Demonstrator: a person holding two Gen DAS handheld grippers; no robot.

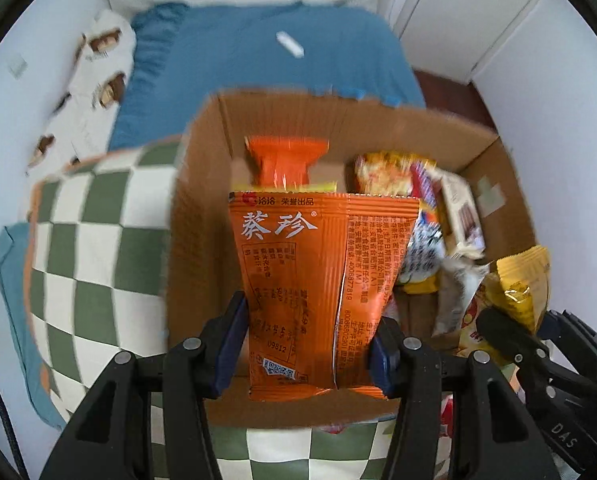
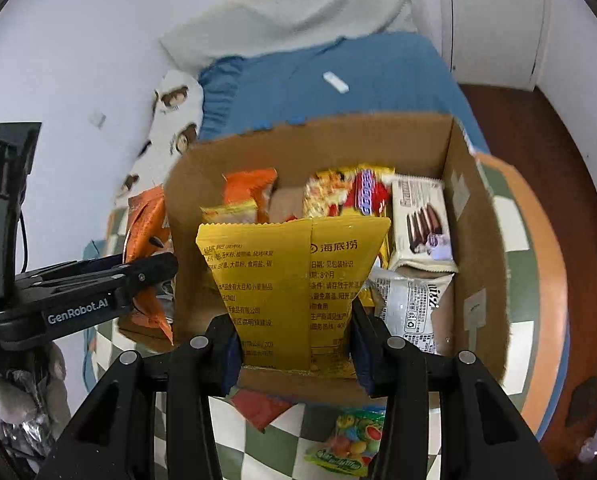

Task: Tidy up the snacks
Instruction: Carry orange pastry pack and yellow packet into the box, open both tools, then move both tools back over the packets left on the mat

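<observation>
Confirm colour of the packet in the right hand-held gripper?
Yellow packet, dark printed text, clearest in the right wrist view, clamped in the right hand-held gripper.

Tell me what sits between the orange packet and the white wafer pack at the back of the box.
In the right wrist view, a yellow-and-red noodle packet stands between the orange packet and the white wafer pack, inside the cardboard box.

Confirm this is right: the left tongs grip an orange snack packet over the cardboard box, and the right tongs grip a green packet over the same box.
One thing is wrong: the packet in the right tongs is yellow, not green, as the right wrist view shows: a yellow packet. The rest holds: the left tongs grip the orange snack packet over the cardboard box.
</observation>
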